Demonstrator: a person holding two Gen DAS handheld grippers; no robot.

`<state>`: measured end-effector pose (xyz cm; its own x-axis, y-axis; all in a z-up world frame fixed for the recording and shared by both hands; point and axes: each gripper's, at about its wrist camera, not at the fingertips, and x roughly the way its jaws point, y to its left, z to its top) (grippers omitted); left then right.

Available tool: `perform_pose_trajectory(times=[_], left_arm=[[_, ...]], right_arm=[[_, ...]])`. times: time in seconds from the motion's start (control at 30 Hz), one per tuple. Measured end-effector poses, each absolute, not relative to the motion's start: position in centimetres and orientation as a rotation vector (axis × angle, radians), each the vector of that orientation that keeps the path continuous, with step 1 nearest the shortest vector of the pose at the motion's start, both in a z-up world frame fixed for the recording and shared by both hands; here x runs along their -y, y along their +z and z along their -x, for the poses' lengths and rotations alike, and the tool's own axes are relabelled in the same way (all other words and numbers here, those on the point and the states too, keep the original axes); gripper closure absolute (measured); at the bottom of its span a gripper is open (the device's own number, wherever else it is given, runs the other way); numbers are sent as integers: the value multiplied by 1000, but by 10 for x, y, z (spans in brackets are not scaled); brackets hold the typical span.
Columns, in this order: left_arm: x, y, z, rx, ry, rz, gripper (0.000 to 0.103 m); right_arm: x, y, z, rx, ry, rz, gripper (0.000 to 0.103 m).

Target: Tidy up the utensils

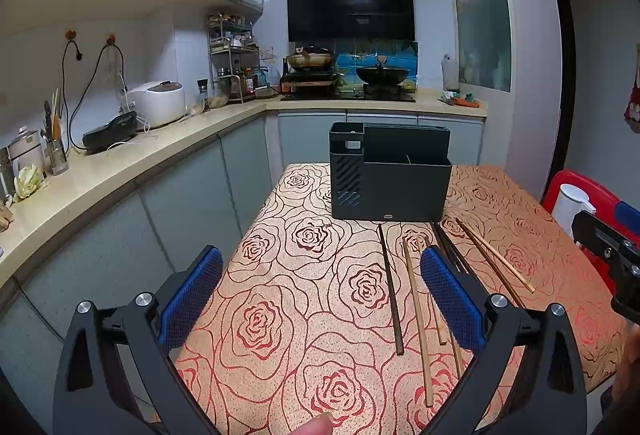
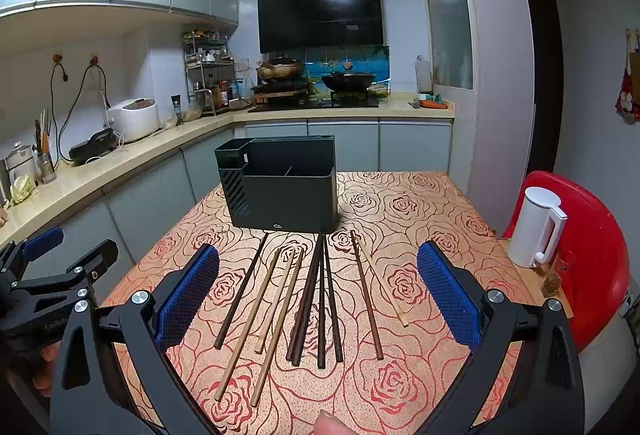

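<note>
Hovering wide open and empty above the rose-patterned table (image 2: 420, 203), the right gripper (image 2: 318, 299) faces a row of loose chopsticks (image 2: 320, 299) near the table's front edge; the left gripper (image 1: 322, 299), equally spread and empty, hangs beside them; the dark utensil holder (image 2: 282, 185) stands beyond, toward the far edge; a white kettle (image 2: 536, 227) sits off the right edge.

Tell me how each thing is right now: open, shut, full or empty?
Left gripper: jaws open, holding nothing.
Right gripper: jaws open, holding nothing.
Utensil holder: upright, front compartments look empty.
Chopsticks: lying loose on the tablecloth.
White kettle: upright, lid shut.
</note>
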<state>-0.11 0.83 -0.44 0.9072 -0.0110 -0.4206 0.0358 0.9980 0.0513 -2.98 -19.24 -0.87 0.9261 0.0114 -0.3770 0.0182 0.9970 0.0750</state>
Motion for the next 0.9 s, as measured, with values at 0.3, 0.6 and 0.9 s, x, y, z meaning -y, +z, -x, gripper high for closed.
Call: perform_pose_trajectory(times=[0.3,0.6,0.9], left_arm=[[-9,-2,3,-428,-25,-55,7],[-9,-2,4,-427,-25,-55,7],[-9,-2,4,-427,-25,-56,7]], right_arm=[[193,-8,31,-383,-4,-79,7],[193,-6,31,-381,-5,-80,7],[193,-6,31,-380,-5,-80,7]])
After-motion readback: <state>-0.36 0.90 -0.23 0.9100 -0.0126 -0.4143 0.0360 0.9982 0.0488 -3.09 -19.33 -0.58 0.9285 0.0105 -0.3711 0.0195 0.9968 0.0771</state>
